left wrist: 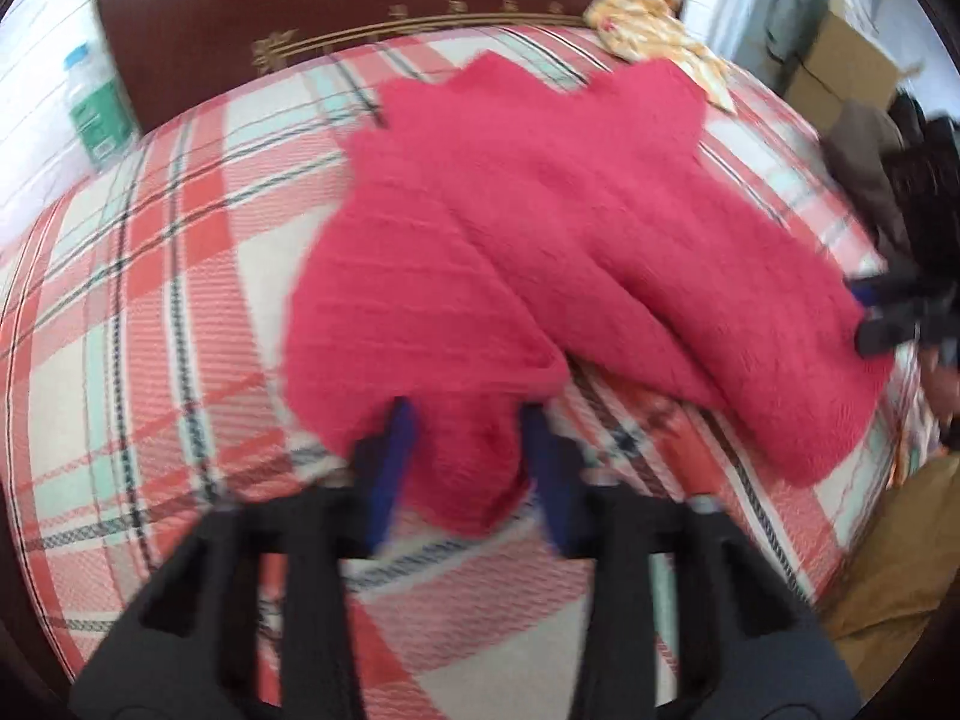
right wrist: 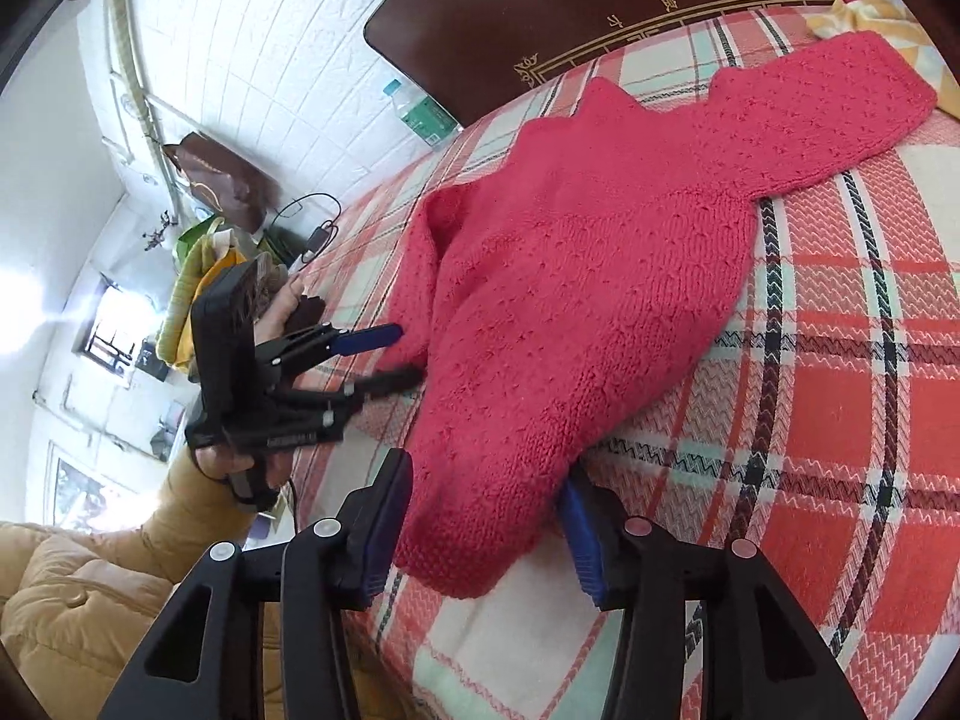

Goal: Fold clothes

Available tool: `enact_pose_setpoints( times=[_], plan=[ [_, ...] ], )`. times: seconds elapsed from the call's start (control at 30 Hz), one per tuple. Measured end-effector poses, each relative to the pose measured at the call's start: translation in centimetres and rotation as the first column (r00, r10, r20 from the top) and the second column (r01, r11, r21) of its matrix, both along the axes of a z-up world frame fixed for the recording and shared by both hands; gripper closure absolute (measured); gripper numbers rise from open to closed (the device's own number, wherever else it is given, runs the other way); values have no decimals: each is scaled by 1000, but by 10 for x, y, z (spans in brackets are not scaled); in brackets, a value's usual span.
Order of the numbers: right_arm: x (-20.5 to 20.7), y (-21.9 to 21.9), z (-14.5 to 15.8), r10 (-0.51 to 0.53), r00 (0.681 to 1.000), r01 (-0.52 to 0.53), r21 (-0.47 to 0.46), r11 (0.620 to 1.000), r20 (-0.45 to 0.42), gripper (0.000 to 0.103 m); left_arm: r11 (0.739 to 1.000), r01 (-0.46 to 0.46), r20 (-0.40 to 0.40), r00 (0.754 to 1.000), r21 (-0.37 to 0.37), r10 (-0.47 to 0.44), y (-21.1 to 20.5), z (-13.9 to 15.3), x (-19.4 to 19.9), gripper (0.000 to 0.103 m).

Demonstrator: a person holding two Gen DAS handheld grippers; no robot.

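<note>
Right claw (right wrist: pixel 486 516) straddles sweater (right wrist: pixel 576 276) hem (tips hidden).

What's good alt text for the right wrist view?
A pink knitted sweater lies spread on a plaid bedsheet, its hem corner between the open fingers of the right gripper. The left gripper, open, reaches the sweater's far edge; a dark headboard stands behind.

We see a bed with a red checked sheet (right wrist: pixel 840 396), a dark brown headboard (right wrist: pixel 540 6), a white brick wall (right wrist: pixel 252 48) and a bright window (right wrist: pixel 111 330) far left.
</note>
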State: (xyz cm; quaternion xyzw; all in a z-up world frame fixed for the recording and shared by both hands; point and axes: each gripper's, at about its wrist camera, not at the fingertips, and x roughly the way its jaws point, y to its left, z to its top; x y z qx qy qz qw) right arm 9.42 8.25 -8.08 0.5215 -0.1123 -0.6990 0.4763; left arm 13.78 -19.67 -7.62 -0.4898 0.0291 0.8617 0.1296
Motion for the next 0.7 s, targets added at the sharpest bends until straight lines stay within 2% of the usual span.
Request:
enact_pose_setpoints(
  times=[0.03,0.07,0.1,0.13,0.2,0.27,0.3,0.37,0.43,0.47,0.53,0.6,0.63,0.67,0.7],
  plan=[
    [0,1,0,-4,1000,4,-1,1000,1,54,999,-40,1,999,20,40,-11,3,-6,87],
    [0,1,-1,-8,1000,8,-4,1000,3,54,995,-96,-12,995,8,96,-24,6,-10,92],
    [-1,0,-1,-12,1000,12,-4,1000,6,54,984,-175,-34,984,-34,174,-39,10,-16,94],
    [-2,0,-1,-16,1000,16,-4,1000,8,54,969,-245,-50,969,-34,243,-54,13,-21,94],
    [-3,-1,-1,-16,1000,16,-7,1000,7,54,926,-373,-51,925,61,376,-89,24,-24,94],
    [-3,-2,0,-15,1000,15,-4,1000,2,54,893,-426,-33,900,146,434,-107,32,-16,93],
    [-3,-3,0,-15,1000,15,-2,1000,0,54,898,-384,-19,918,216,397,-106,36,-7,93],
    [-4,-2,0,-18,1000,18,-3,1000,2,54,917,-274,-11,957,290,290,-89,38,7,86],
    [-4,-3,-1,-17,1000,17,-6,1000,4,54,923,-154,18,987,352,158,-58,31,22,45],
    [-5,-3,-2,-16,1000,16,-8,1000,5,54,915,-105,38,994,388,98,-42,25,27,39],
    [-5,-5,-2,-15,1000,15,-15,1000,2,54,896,-17,81,996,444,-21,-9,14,33,38],
    [-6,-8,-1,-9,1000,9,-26,1000,-9,64,855,17,122,988,518,-94,17,1,32,38],
    [-7,-9,1,-10,1000,10,-29,1000,-17,77,844,21,146,982,535,-117,27,-5,31,38],
    [-8,-8,4,-16,999,15,-29,999,-32,85,846,16,162,979,534,-121,35,-10,31,38],
    [-9,-6,9,-29,999,27,-45,999,-42,86,842,2,176,978,539,-115,41,-14,29,38]
  ],
)
